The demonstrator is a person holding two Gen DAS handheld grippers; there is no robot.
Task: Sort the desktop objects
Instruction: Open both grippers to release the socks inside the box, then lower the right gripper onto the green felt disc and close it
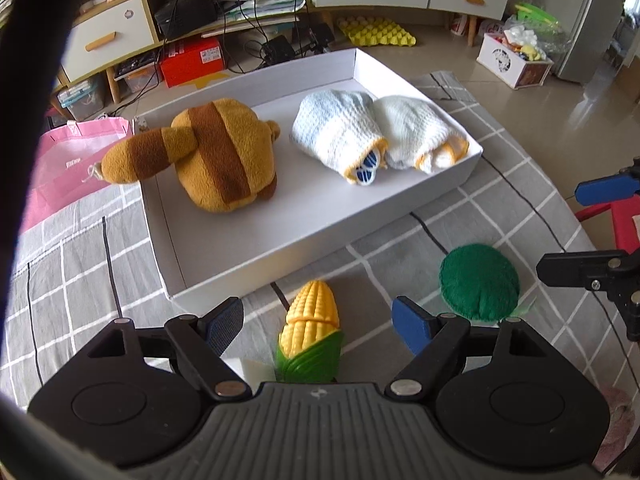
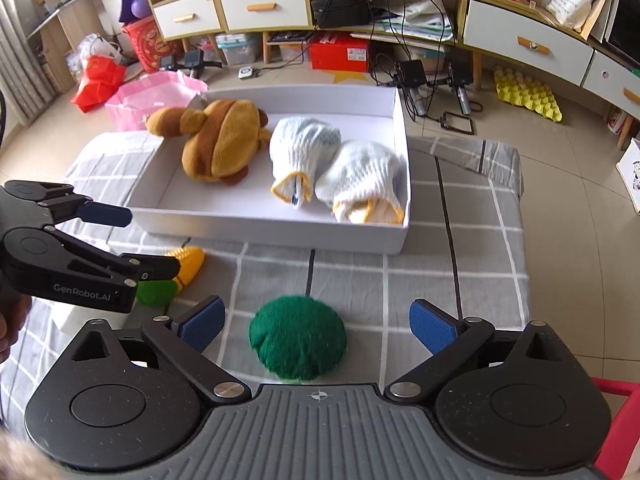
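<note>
A white shallow box (image 1: 320,236) (image 2: 260,230) on the checked cloth holds a brown striped plush toy (image 1: 224,152) (image 2: 224,140) and two rolled white knitted gloves (image 1: 340,132) (image 2: 304,152). A toy corn cob (image 1: 310,328) (image 2: 188,264) lies in front of the box, between the open pads of my left gripper (image 1: 318,326) without touching them. A green felt round (image 1: 478,286) (image 2: 298,336) lies on the cloth between the wide-open pads of my right gripper (image 2: 316,326), untouched. Each gripper shows at the edge of the other's view.
The table carries a grey checked cloth (image 2: 460,264). A pink bag (image 1: 72,164) (image 2: 152,96) sits left of the box. Beyond are the floor, a low cabinet with drawers (image 2: 264,8), cables, a red box (image 2: 340,54) and a yellow egg tray (image 2: 528,94).
</note>
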